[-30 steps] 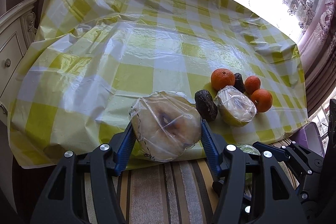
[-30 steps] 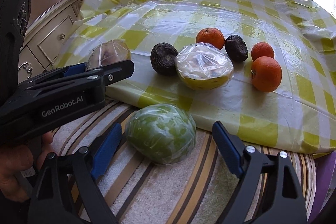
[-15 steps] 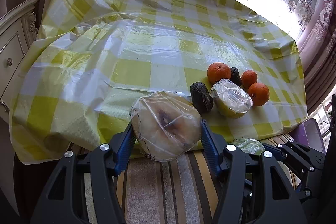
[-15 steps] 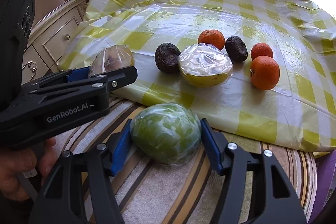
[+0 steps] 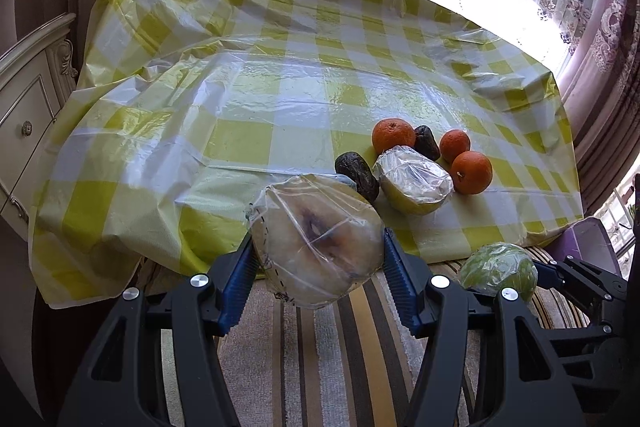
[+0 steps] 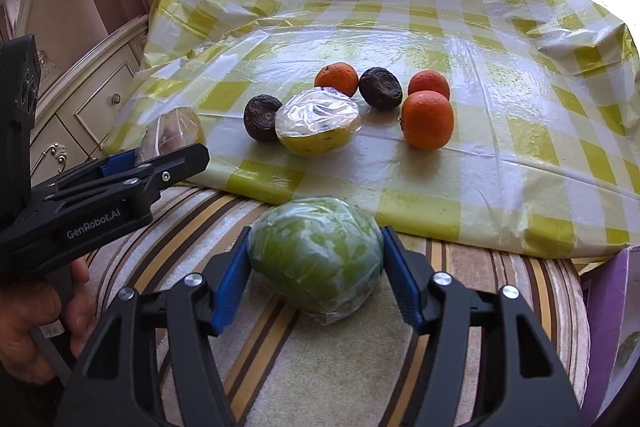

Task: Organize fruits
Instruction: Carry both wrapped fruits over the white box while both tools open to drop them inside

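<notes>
Each tool is clamped on a wrapped fruit, the left tool (image 5: pixel 316 259) on the pale half (image 5: pixel 316 239), the right tool (image 6: pixel 316 263) on the green fruit (image 6: pixel 316 255), with the fruit cluster (image 6: pixel 320 127) on the worktop (image 6: pixel 500 131) straight ahead, nearer the right.

My left claw (image 5: pixel 316 259) clamps a film-wrapped pale fruit half (image 5: pixel 316 241), cut face toward me. My right claw (image 6: pixel 316 263) pinches a wrapped green fruit (image 6: pixel 316 255). Ahead on the surface: a wrapped yellow half (image 6: pixel 318 127), three oranges (image 6: pixel 427 119), and two dark wrinkled fruits (image 6: pixel 262 117) clustered together.
</notes>
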### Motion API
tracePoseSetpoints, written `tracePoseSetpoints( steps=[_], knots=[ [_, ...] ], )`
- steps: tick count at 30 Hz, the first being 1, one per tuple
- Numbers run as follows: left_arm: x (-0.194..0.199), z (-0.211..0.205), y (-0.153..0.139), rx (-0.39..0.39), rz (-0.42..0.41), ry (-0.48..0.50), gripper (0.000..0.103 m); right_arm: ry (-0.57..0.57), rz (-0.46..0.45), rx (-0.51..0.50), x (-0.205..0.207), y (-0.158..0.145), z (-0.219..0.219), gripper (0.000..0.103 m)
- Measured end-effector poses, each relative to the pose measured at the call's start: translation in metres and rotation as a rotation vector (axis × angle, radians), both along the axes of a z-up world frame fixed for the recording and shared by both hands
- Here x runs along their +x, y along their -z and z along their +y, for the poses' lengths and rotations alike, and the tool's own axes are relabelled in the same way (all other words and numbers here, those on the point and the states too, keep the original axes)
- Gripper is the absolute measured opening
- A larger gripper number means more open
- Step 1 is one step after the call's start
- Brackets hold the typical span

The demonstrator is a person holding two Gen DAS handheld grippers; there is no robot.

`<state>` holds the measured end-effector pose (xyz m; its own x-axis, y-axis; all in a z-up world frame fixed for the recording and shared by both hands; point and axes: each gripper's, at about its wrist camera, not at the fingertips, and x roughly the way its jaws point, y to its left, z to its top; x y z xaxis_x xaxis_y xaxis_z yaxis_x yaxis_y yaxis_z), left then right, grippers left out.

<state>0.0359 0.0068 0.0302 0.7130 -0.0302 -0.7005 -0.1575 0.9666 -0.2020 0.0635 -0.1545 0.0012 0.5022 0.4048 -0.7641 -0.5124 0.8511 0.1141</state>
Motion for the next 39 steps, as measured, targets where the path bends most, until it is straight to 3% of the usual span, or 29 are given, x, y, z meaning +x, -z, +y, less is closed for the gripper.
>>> tracePoseSetpoints(
  steps=[10, 25, 39],
  knots=[
    [-0.003, -0.030, -0.017, 0.011, -0.059, 0.056, 0.058, 0.112, -0.012, 0.022, 0.011, -0.007, -0.054, 0.063],
    [0.007, -0.098, -0.027, 0.051, -0.066, 0.207, 0.058, 0.265, -0.046, 0.071, 0.018, -0.025, -0.139, 0.063],
    [0.038, -0.235, -0.033, 0.098, -0.071, 0.511, 0.058, 0.523, -0.073, 0.054, 0.035, -0.028, -0.268, 0.063]
  ],
)
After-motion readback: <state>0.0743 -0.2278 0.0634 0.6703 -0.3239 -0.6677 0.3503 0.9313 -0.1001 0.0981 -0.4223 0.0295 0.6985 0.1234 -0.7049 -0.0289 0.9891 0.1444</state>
